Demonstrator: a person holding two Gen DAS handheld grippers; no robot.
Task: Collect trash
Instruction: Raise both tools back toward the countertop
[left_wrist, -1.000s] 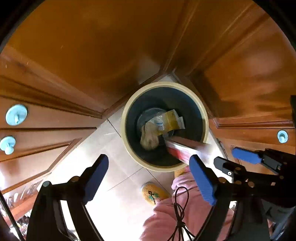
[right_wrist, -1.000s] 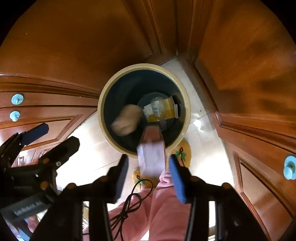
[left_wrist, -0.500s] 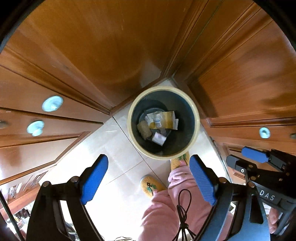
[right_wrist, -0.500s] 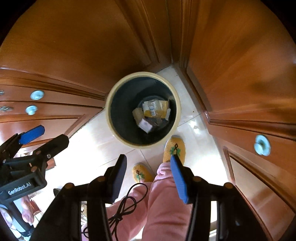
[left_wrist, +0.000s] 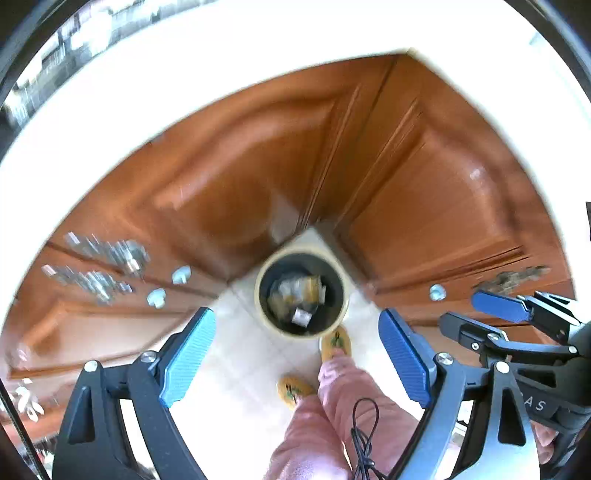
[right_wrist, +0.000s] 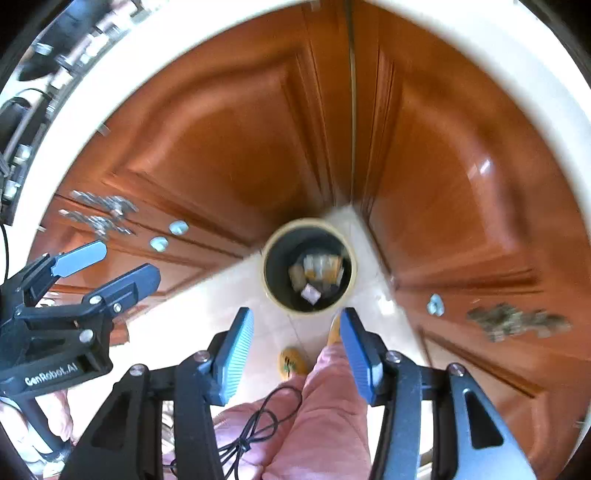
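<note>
Bright, motion-blurred fisheye views; countertop (left_wrist: 258, 55) perhaps overexposed; edges warp.

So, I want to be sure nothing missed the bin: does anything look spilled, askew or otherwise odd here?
Nothing stands out. The round cream-rimmed dark trash bin stands upright in the corner of the brown wooden cabinets, with the wrappers inside it. The pale tiled floor around it shows no litter. Both grippers, left and right, are open and hold nothing.

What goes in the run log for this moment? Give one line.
left hand-held gripper: open, empty | right hand-held gripper: open, empty | trash bin: on floor, holds wrappers
</note>
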